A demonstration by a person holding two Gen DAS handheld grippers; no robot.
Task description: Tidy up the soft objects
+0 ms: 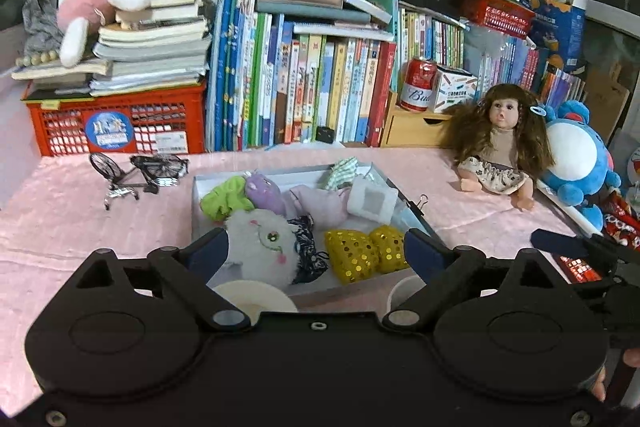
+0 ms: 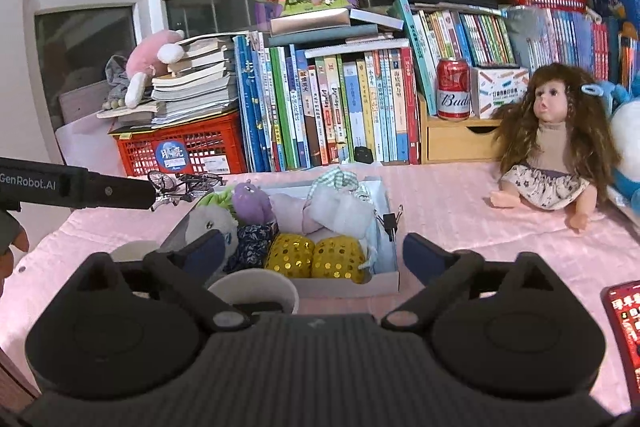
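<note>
A white shallow box (image 1: pixel 195 203) (image 2: pixel 390 281) on the pink tablecloth holds several soft items: a white plush face (image 1: pixel 260 245), a purple plush (image 1: pixel 264 191) (image 2: pixel 252 205), a green cloth (image 1: pixel 222 201), two gold sequin pouches (image 1: pixel 366 254) (image 2: pixel 316 257), a dark floral cloth (image 2: pixel 252 245), pale pink and white cloths (image 2: pixel 334 211). My left gripper (image 1: pixel 316 247) is open and empty, just in front of the box. My right gripper (image 2: pixel 314 247) is open and empty, also before the box. The left gripper's body shows in the right wrist view (image 2: pixel 76 187).
A paper cup (image 2: pixel 254 291) (image 1: pixel 256 297) stands before the box. A doll (image 1: pixel 500 147) (image 2: pixel 548 151) and a blue plush (image 1: pixel 576 163) sit at right. Books, a red crate (image 1: pixel 116 125), a beer can (image 2: pixel 453 89), a toy bicycle (image 1: pixel 140 171), a binder clip (image 2: pixel 390 221) and a phone (image 2: pixel 624 331) are around.
</note>
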